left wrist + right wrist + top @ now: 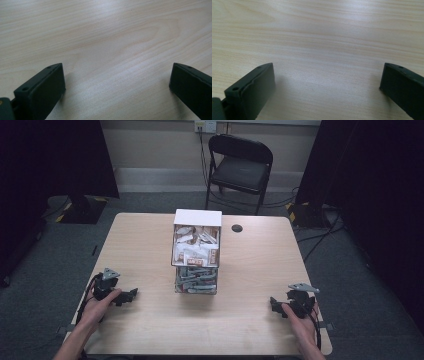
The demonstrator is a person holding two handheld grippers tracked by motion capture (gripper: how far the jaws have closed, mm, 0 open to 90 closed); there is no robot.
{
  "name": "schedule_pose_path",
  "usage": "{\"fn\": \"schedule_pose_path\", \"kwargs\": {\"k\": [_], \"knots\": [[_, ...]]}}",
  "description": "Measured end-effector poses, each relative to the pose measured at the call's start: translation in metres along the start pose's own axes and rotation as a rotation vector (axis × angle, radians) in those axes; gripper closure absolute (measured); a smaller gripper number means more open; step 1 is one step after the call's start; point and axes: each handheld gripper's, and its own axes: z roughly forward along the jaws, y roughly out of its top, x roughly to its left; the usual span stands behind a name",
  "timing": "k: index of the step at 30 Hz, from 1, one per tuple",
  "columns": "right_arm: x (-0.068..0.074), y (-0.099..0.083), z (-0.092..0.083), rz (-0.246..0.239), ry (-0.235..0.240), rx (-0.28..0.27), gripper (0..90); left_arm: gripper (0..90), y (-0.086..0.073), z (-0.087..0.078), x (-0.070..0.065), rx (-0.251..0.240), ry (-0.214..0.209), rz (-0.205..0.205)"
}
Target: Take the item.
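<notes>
- Left gripper (131,295) rested on the table (150,330) at the near left; right gripper (274,304) rested at the near right. Each was held in a hand, with forearms coming in from the bottom edge of the high view.
- Left gripper view: the two black jaws stood wide apart, with bare wood grain (110,50) between them and nothing held.
- Right gripper view: the same picture, jaws spread as wide as they go, bare table top (322,45) between them, nothing gripped.
- The work's thing, a clear box (196,251) with a white top, stood upright at the middle of the table, well apart from both grippers and roughly midway between them.
- The box seemed to have two levels: pale packets (196,245) crammed in the upper part, greyish packets (196,279) in the lower. What the packets were could not be read.
- No packet lay loose on the table; all contents appeared to sit inside the box.
- Small dark round hole (237,228) in the table top just right of the box, far side. Black folding chair (240,167) beyond the table, not involved.
- Judgement: work not yet started. Neither gripper touched or reached for the box; both looked parked in a ready pose.
- Left to do, as judged: everything, namely the approach to the box, a grasp on it or on a packet, and whatever handling follows.
</notes>
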Motion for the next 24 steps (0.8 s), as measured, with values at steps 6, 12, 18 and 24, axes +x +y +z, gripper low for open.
{"fn": "schedule_pose_path", "kwargs": {"k": [6, 12, 18, 24], "knots": [[0.0007, 0.0, -0.0007, 0.009, 0.0, 0.001, 0.4, 0.0, 0.0, 0.0, 0.0, 0.0, -0.001, -0.001], [0.0013, 0.001, -0.0034, 0.005, 0.009, 0.002, 8.8, 0.0, 0.0, 0.0001, -0.0001, 0.0, 0.0, -0.001], [0.0001, 0.0036, -0.0062, 0.035, 0.054, -0.005, 14.6, 0.0, 0.0, 0.0, 0.0, 0.0, 0.0, -0.001], [0.0042, 0.0051, -0.0092, 0.027, 0.094, -0.031, 17.5, 0.0, 0.0, 0.0, -0.0001, 0.0, -0.001, -0.001]]}}
